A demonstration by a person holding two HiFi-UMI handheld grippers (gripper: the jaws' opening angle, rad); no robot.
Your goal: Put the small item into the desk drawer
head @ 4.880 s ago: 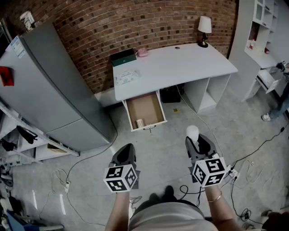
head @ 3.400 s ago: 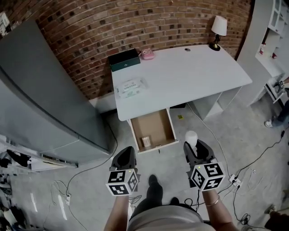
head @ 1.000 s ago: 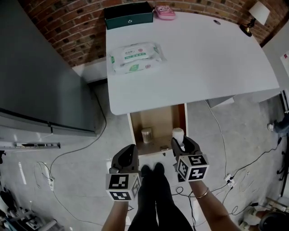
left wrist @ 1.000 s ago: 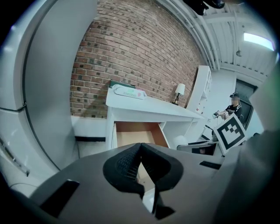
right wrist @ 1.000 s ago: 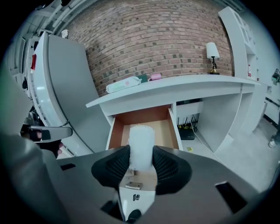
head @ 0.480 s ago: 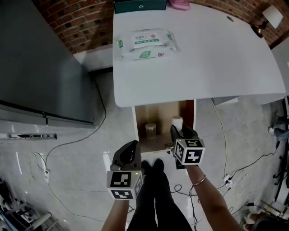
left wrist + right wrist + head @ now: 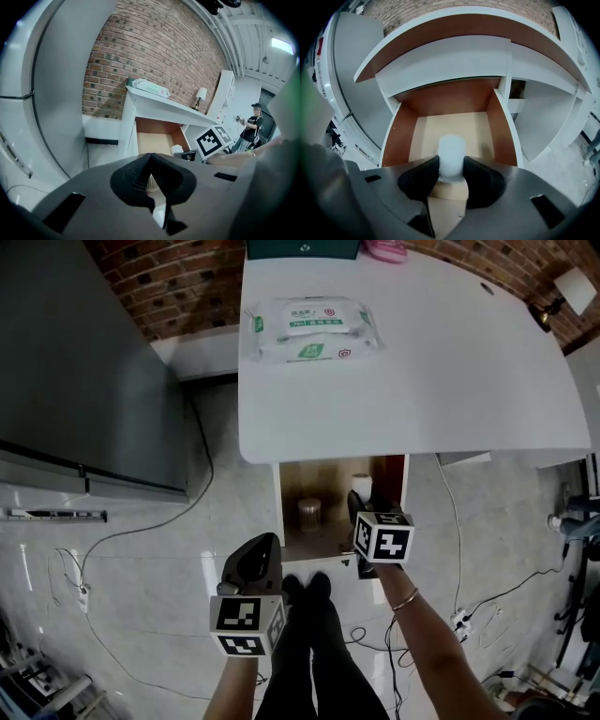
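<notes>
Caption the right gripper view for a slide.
Right gripper holds a small white item over the open desk drawer.

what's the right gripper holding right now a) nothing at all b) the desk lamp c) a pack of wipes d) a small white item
d: in the right gripper view, the right gripper has its jaws pressed on both sides of the small white item, held over the open drawer.
</notes>
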